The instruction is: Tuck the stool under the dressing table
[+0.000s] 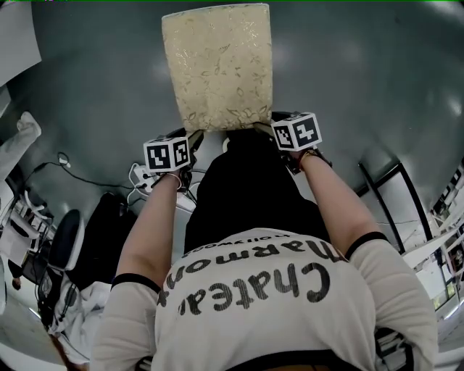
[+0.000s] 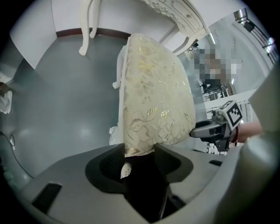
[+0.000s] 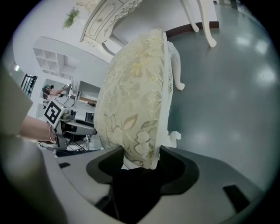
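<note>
The stool [image 1: 217, 65] has a cream brocade cushion and white carved legs and stands on the grey floor ahead of me. My left gripper [image 1: 194, 136] is at its near left corner and my right gripper [image 1: 264, 129] at its near right corner. In the left gripper view the cushion [image 2: 153, 96] fills the gap of the left gripper [image 2: 139, 153], whose pads press on its edge. In the right gripper view the cushion [image 3: 131, 100] sits likewise in the right gripper [image 3: 141, 157]. The white dressing table [image 2: 175, 11] stands beyond the stool, with a curved leg [image 2: 85, 26] on the floor.
Cables and a white power strip [image 1: 138, 177] lie on the floor at my left, beside a dark chair [image 1: 65, 243]. A black metal frame [image 1: 391, 181] stands at the right. White shelving [image 3: 52, 65] lines the far wall. Grey floor surrounds the stool.
</note>
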Demonstrator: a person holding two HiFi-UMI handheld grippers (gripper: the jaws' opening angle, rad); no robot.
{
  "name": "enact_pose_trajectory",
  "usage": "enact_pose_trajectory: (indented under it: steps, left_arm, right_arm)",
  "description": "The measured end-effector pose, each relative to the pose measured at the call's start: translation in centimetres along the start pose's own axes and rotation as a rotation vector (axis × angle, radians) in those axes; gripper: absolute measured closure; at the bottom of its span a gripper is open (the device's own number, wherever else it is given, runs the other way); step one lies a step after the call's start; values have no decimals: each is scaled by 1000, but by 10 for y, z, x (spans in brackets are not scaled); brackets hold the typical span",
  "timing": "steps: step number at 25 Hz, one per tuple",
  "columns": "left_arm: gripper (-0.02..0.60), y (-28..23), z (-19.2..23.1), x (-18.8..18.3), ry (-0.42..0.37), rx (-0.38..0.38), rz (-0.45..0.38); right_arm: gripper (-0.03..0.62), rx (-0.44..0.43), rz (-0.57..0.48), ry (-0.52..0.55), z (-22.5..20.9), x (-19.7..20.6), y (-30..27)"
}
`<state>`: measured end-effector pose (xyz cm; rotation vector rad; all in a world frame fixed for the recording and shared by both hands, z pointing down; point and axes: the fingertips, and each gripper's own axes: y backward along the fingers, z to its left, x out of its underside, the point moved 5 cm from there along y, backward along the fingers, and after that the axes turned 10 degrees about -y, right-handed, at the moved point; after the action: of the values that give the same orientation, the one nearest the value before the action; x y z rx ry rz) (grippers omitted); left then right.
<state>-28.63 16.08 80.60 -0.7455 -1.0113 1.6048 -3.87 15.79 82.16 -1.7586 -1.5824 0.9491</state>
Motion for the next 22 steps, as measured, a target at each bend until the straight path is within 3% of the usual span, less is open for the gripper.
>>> enact_pose_trajectory:
  steps: [2,6,11,17,22]
  left_arm:
    - [354,0,8,-31,-20,-7,-22]
    - [356,17,31,-126,-19,-26,-70]
    - [356,34,78,-192,-89,-49,-163]
    - [356,12,35,-286,-176,-78,-261]
    - [364,19,41,-346,-260,-78,-280]
  right_arm:
    - [321,10,-33,-10,-3,-30,3]
    - [322,10,-92,-69,5,-121,16]
    - [324,27,-194,-96,29,-189,4]
    - [335,78,-347,-109,-21,-248,55]
    - [370,158,-435,-65,-13,-298,69]
